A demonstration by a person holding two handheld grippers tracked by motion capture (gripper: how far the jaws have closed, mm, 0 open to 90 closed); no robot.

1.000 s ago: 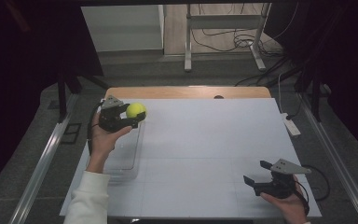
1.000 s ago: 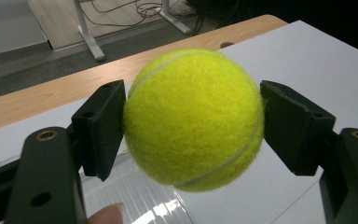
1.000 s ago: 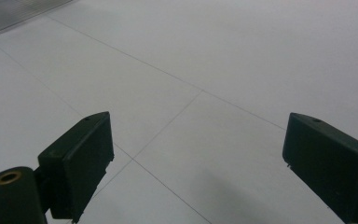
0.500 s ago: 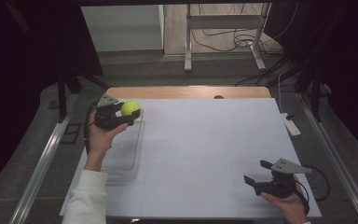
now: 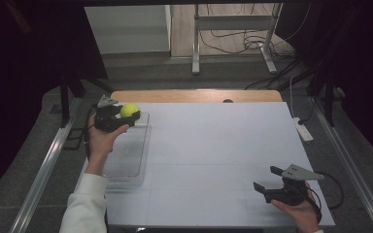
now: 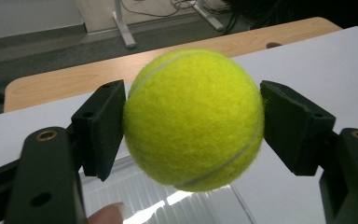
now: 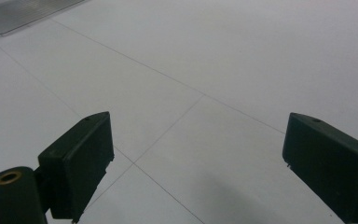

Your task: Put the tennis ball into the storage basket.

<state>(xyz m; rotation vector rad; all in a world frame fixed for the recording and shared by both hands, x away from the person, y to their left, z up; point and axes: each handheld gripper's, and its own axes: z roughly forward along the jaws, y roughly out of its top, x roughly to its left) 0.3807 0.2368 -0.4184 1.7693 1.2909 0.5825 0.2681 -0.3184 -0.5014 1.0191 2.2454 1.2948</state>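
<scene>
A yellow-green tennis ball is clamped between the black jaws of my left gripper, held above the far end of a clear plastic tray at the table's left side. In the left gripper view the ball sits squarely between the two pads, with the tray's ribbed floor beneath it. My right gripper rests near the front right corner of the white table top, its jaws open. The right gripper view shows only bare white surface between its jaws.
The white sheet covers the table, with a wooden strip along the far edge. A white power strip lies at the right edge. Metal stand legs and cables stand on the floor beyond.
My left hand has carried the ball a little to the left, toward the table's far left corner. The right gripper has stayed put.
</scene>
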